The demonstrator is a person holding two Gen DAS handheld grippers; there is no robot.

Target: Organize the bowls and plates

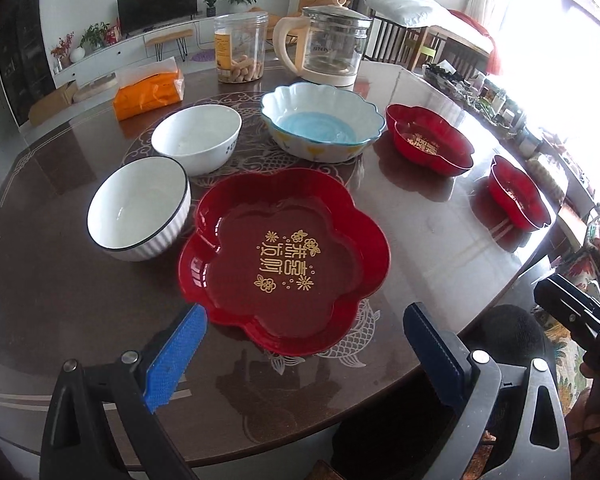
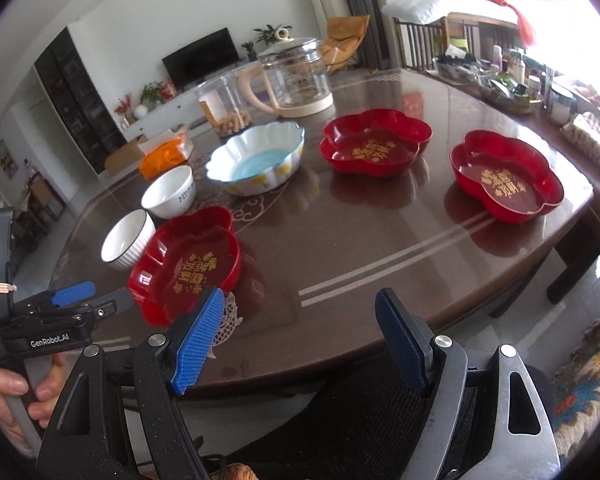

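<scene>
Nothing gripped yet: left gripper point(image 1: 304, 344) and right gripper point(image 2: 300, 340) are held wide, empty, at the table's near edge. Nearest red plate point(image 1: 282, 258) lies just ahead; a rim grasp is judged next.

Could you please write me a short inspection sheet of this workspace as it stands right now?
Surface: dark glossy table with pale inlay lines, dishes spread apart.
Job's things: three red flower plates, near, middle, far right; ribbed white bowl touching the near plate; plain white bowl; scalloped blue-bottomed bowl. Nothing stacked.
Clutter: glass kettle, snack jar, orange packet, bottles and jars on the far right edge.
Grippers: left gripper open, empty, near the closest plate; right gripper open, empty, at the table edge.
Cables: nothing seen.
Surroundings: living room, television, potted plants, bright window on the right.
</scene>
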